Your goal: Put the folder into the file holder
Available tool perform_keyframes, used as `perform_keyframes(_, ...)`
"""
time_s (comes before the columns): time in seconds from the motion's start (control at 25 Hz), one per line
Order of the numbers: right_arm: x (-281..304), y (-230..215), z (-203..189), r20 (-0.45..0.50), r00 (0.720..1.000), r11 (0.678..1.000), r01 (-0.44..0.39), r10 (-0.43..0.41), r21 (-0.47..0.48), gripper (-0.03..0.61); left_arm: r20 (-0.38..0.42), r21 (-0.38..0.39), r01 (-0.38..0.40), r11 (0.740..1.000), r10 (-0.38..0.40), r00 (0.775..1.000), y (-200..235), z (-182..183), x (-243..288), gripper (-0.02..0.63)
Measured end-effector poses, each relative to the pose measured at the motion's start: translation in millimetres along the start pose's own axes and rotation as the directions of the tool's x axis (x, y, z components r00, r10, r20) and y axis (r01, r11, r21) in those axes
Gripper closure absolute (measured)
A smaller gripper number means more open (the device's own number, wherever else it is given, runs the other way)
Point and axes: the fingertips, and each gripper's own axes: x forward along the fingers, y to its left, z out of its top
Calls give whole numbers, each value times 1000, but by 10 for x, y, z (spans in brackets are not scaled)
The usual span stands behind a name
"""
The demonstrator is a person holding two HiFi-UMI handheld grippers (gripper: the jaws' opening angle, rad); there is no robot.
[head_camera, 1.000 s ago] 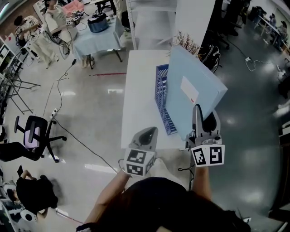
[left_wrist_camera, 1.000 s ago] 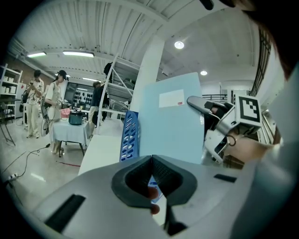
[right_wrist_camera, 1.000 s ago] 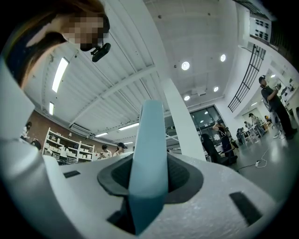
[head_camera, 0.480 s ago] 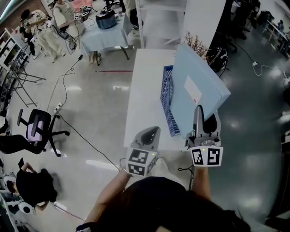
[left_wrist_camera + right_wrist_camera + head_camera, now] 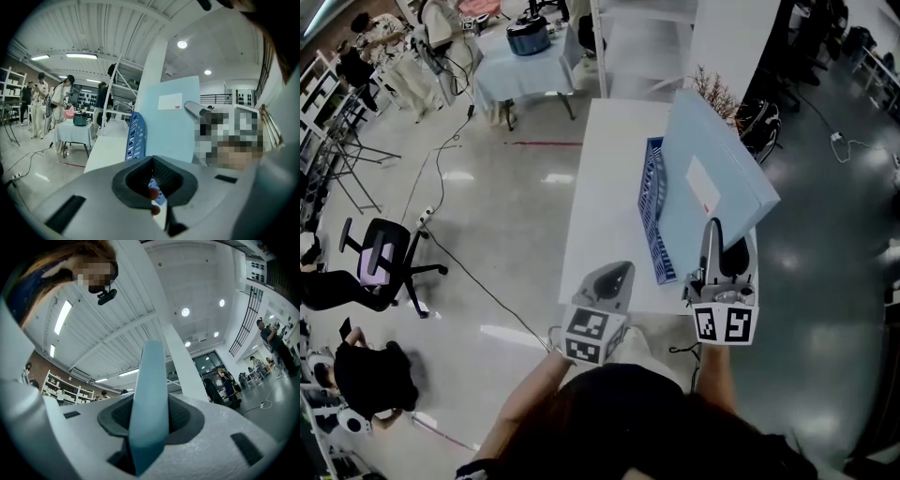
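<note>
One grip carries everything: our right tongs (image 5: 713,234) pinch the light blue folder (image 5: 712,164) by its near edge, tilted just beside the blue file holder (image 5: 653,211) on the white table (image 5: 600,187), probably to aim it at a slot. Our left tongs (image 5: 617,274) hover pressed together, empty, near the file holder. Only the right gripper view shows the pads clamping the folder; the head view alone shows the tilt.
</note>
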Motion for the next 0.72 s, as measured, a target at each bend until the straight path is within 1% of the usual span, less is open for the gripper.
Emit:
perform_keyframes(0.36,36,25,-54,28,1000,1000,-12,12,-6,425,-15,-7,-9,1000,9,1000,27,-14,19,609)
perform_keyframes(0.48,33,23,-58,39,999,1000,-7,7,0,425,-27,-6,-13,1000,13,1000,40,-51,16,609)
perform_keyframes(0.72,13,-21,-79,69,998,1000,10,-12,27,425,-25,-1,-15,1000,15,1000,26,-51,44,609)
